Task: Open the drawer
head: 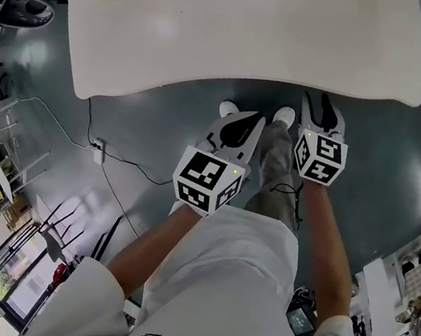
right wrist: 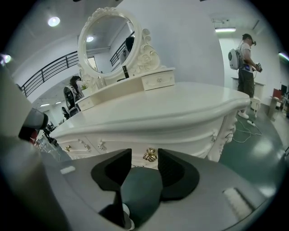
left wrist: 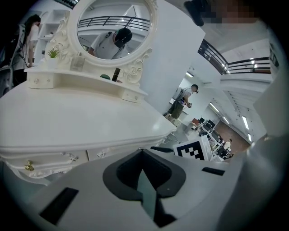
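The white dressing table (head: 253,30) fills the top of the head view. Its curved front carries a drawer with a gold handle (right wrist: 150,154), seen in the right gripper view. My right gripper (right wrist: 144,153) is open, with that handle showing in the gap between its jaws, a little beyond the tips and untouched. My left gripper (left wrist: 142,151) is shut and empty, pointing at the table's front edge, where a gold knob (left wrist: 29,165) sits on a drawer at the far left. In the head view both grippers hang below the table edge, left (head: 248,118) and right (head: 319,101).
An oval mirror (right wrist: 108,38) with small drawers stands on the table top. My legs and white shoes (head: 279,119) are between the grippers. A cable and power strip (head: 98,149) lie on the floor at left. A person (right wrist: 246,67) stands far off at right.
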Demonstrator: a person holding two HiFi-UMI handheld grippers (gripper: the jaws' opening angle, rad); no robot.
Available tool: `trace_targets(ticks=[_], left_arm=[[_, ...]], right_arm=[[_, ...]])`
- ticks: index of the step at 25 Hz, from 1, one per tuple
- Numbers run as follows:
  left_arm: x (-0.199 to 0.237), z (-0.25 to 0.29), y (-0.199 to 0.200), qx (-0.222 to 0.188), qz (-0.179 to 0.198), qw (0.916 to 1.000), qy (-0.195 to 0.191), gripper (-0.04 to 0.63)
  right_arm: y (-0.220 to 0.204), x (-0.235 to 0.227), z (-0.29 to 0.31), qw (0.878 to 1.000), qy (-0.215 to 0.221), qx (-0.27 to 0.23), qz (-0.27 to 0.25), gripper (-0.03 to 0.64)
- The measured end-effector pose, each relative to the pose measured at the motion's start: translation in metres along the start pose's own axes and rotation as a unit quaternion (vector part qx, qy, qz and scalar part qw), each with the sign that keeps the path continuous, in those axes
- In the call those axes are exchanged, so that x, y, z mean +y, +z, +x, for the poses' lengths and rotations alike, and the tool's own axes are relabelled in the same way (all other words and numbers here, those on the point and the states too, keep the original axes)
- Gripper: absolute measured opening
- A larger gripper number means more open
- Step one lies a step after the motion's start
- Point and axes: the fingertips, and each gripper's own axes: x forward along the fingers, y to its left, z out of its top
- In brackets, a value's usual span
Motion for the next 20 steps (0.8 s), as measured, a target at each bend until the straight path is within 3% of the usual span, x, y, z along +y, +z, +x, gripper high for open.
trace_targets(ticks=[16, 18, 20], left_arm=[[0.014, 0.011, -0.011, 0.031, 0.007, 0.9995, 0.0, 0.009], [0.014, 0.012, -0.011, 0.034, 0.009, 0.9994, -0.002, 0.009], [0.011, 0.011, -0.009, 0.035, 0.011, 0.9993, -0.004, 0.009]], right_arm=[[-0.018, -0.007, 0.045, 0.999, -0.014, 0.038, -0.012, 0.191], [-0.019, -0.008, 0.047, 0.998, -0.018, 0.044, -0.031, 0.141], [-0.02, -0.009, 0.045, 0.998, -0.018, 0.049, -0.046, 0.138]])
